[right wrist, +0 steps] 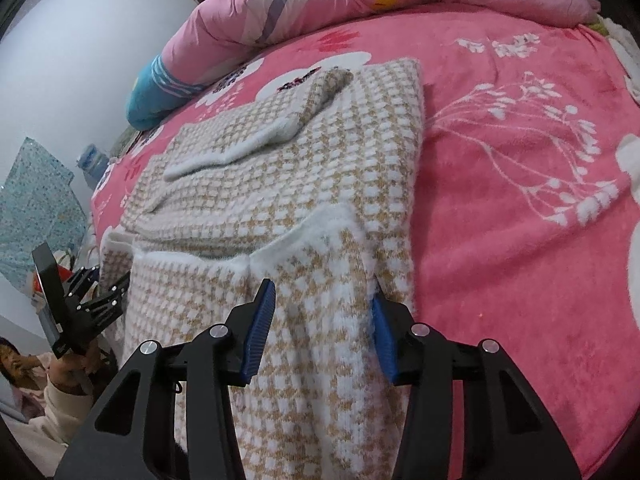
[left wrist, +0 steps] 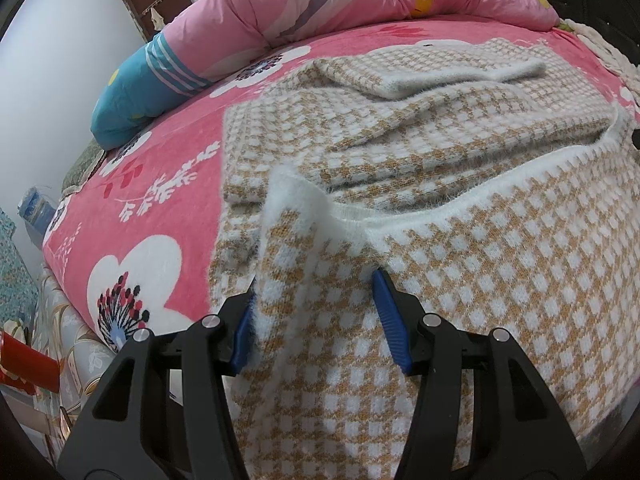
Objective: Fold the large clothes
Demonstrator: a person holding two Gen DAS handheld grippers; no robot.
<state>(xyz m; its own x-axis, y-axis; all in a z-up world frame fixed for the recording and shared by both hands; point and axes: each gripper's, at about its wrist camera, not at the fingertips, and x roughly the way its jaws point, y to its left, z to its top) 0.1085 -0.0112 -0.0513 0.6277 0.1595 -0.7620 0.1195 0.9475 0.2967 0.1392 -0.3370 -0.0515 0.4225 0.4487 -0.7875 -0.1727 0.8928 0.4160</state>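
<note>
Left wrist view showed the left hand-held gripper [left wrist: 314, 316] half open, its blue pads clamped on a bunched fold of the checked sweater [left wrist: 460, 184] at the bed's [left wrist: 160, 168] near edge. Right wrist view showed the right hand-held gripper [right wrist: 322, 330] likewise grasping the sweater's raised hem, with the rest lying folded across the bed.

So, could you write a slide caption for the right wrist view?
Right gripper fingers close on the lifted hem of a tan-and-white checked knit sweater on a pink floral bedspread.
</note>
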